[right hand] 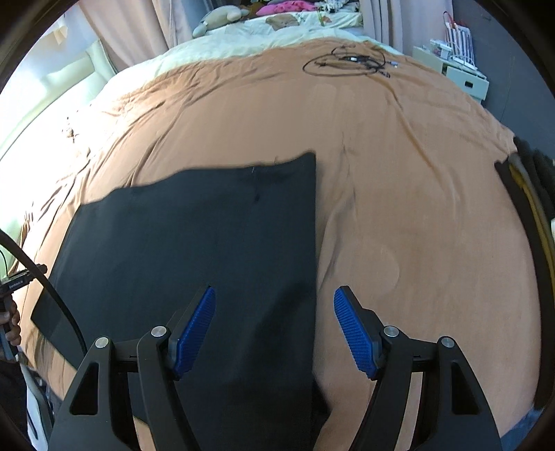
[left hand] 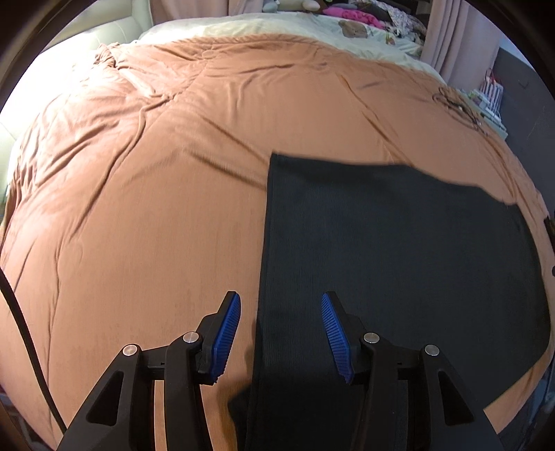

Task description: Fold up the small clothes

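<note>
Black ribbed knit garment (left hand: 399, 249), folded flat into a rough rectangle, lies on the rust-orange quilted bedspread (left hand: 145, 194) near the bed's front edge. In the left wrist view its straight left edge runs up from between my fingers to a square far corner; in the right wrist view the same cloth (right hand: 194, 243) shows its straight right edge, again passing between my fingers.

My left gripper (left hand: 280, 338) hangs over that left edge with its 2 blue ribbed pads (left hand: 225, 338) standing moderately apart. Nothing is pinched: the cloth lies flat on the bed beneath the gap, and neither pad presses on it.

My right gripper (right hand: 274, 331) hangs over the right edge, its 2 blue pads (right hand: 357, 336) spread somewhat wider than the left pair. These too grip nothing; the left pad sits above black cloth, the right above bare bedspread.

At the far left of the right wrist view, a hand (right hand: 10, 322) holds the other gripper's handle, with a black cable (right hand: 52, 288) arcing past it.

Further back, a loose coil of thin black cables (right hand: 350, 60) rests on the bedspread. A cream sheet (right hand: 222, 45) printed with a brown bear covers the head of the bed, where bright pink clothes (right hand: 288, 6) are heaped. A white drawer unit (right hand: 458, 74) stands beside the bed at the right.
</note>
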A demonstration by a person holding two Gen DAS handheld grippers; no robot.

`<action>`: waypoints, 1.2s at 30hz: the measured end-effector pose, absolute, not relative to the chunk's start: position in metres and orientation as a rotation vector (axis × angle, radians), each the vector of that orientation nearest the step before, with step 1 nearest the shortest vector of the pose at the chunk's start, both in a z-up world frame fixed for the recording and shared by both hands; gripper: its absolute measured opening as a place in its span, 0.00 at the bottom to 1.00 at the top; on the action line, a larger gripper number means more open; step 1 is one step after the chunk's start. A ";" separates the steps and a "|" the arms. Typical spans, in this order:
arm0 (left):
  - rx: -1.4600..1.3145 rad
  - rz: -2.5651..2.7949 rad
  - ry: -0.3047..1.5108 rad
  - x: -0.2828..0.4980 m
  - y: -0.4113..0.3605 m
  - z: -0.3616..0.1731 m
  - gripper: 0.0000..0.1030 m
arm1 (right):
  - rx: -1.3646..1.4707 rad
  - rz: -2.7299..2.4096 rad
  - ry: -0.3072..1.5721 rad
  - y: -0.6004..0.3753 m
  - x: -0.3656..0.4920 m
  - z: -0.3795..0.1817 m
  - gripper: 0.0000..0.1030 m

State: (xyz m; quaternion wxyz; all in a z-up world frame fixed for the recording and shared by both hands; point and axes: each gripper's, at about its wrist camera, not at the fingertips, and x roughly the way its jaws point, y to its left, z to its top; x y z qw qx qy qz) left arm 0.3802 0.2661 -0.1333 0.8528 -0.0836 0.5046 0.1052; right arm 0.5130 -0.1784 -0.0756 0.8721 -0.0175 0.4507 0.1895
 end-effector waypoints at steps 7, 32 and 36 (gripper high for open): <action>-0.145 0.230 1.100 0.340 0.254 -0.150 0.49 | -0.081 0.399 0.959 -0.178 0.475 -0.085 0.67; -0.289 0.289 1.010 0.248 0.288 -0.137 0.52 | 0.073 0.349 0.962 -0.247 0.401 -0.095 0.63; -0.407 0.234 0.996 0.251 0.291 -0.141 0.52 | 0.270 0.422 0.991 -0.265 0.401 -0.105 0.57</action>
